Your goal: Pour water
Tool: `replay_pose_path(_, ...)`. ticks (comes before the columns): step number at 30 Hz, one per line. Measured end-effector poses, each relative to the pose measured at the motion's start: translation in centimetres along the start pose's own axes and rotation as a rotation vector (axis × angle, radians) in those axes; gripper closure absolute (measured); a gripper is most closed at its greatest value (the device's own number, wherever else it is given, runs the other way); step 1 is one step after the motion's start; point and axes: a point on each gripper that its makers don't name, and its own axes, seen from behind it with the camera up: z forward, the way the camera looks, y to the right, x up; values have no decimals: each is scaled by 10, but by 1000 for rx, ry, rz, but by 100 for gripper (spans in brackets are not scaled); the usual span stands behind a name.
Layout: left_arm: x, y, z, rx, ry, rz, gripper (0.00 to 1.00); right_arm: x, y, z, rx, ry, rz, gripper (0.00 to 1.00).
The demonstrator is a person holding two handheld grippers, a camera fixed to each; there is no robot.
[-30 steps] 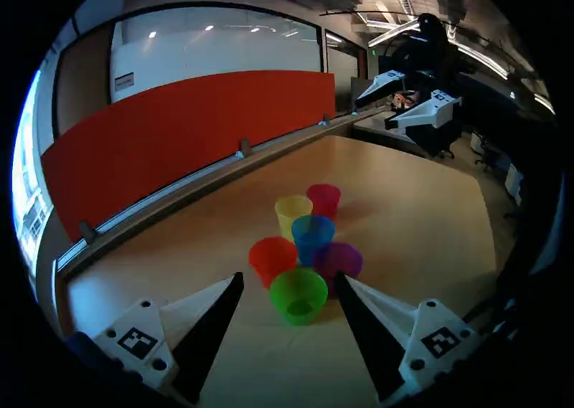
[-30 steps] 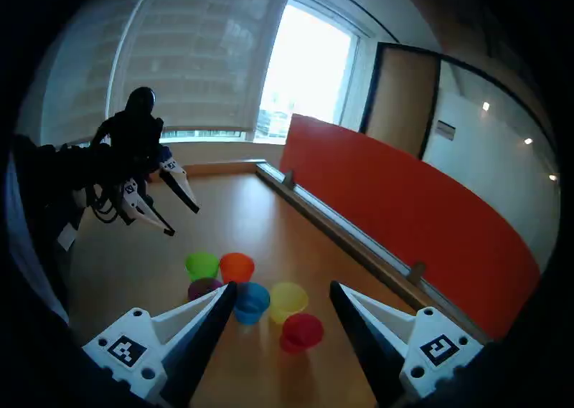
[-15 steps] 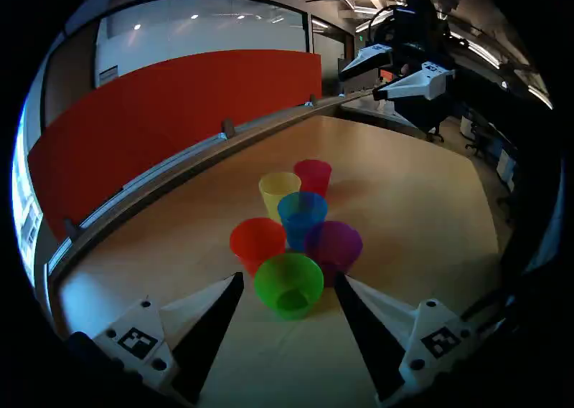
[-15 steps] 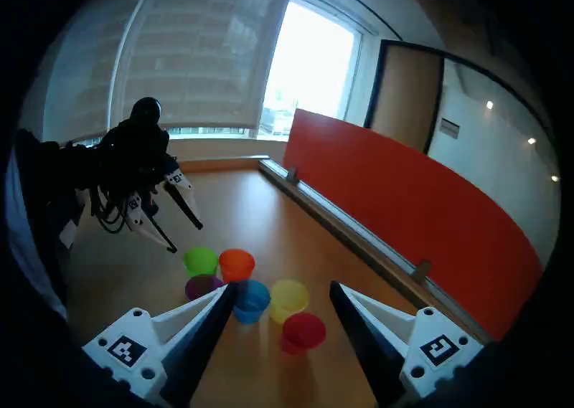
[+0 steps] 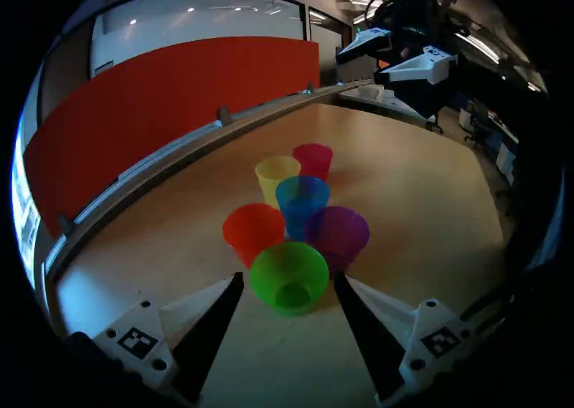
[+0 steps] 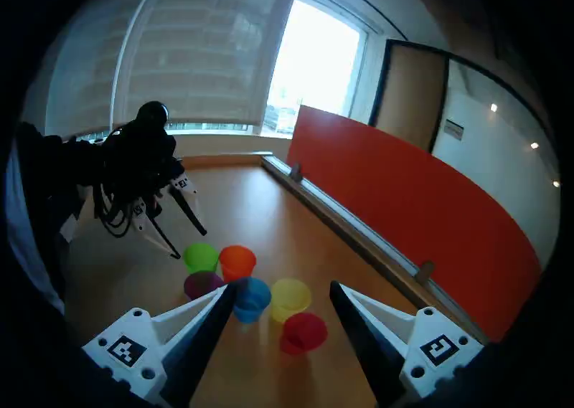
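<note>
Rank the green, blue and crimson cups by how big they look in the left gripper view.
Largest: green cup
Middle: blue cup
Smallest: crimson cup
The green one sits nearest the camera and the crimson farthest, so their true sizes may match.

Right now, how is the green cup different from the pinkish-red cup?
The green cup is bright green; the pinkish-red cup is dark pinkish red. The green cup stands at the bunch's end nearest the left gripper; the pinkish-red cup at the opposite end, nearest the right gripper. The green cup neighbours the orange cup and purple cup; the pinkish-red cup neighbours the yellow cup. Both stand upright on the table.
</note>
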Motion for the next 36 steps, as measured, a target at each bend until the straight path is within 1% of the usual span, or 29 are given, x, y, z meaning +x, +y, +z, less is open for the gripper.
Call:
replay_pose_path(3, -1, -1, 4, 4, -3, 8, 6, -2, 2, 1, -4, 0, 4, 0)
replay_pose_path(9, -6, 3, 11, -7, -16, 13, 7, -3, 4, 2, -5, 1, 13, 0)
replay_pose_path(21, -10, -1, 22, -3, -26, 24, 7, -9, 2, 5, 4, -5, 9, 0)
replay_pose_path(36, -14, -2, 36, -12, -35, 32, 7, -16, 6, 9, 8, -8, 17, 0)
